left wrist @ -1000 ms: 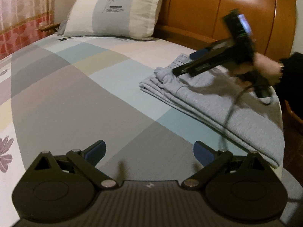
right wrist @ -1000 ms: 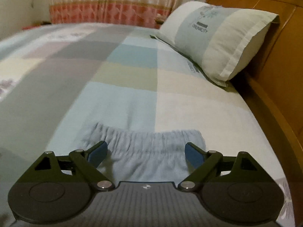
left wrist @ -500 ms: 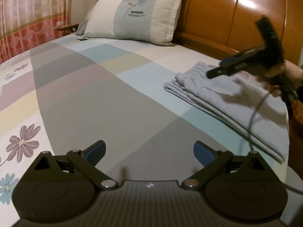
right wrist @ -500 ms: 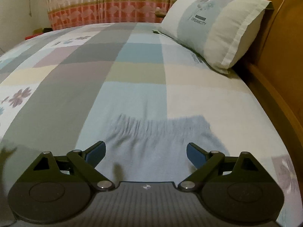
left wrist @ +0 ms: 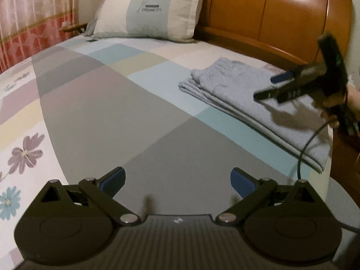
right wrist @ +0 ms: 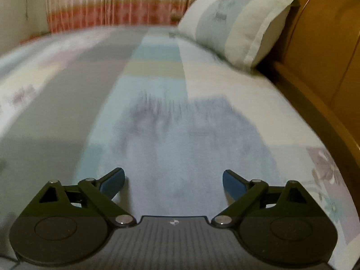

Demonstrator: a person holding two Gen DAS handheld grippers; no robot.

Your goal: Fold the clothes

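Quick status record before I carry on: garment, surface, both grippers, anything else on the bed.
garment: light blue-grey folded trousers, elastic waistband toward the pillow, lying flat near the bed's headboard-side edge
surface: patchwork bedsheet with flower print
left gripper: open, nothing between the fingers, over bare sheet, apart from the garment
right gripper: jaws opening, nothing gripped, hovering above the garment; view blurred
other: striped pillow against the wooden headboard
fold state: looks finished
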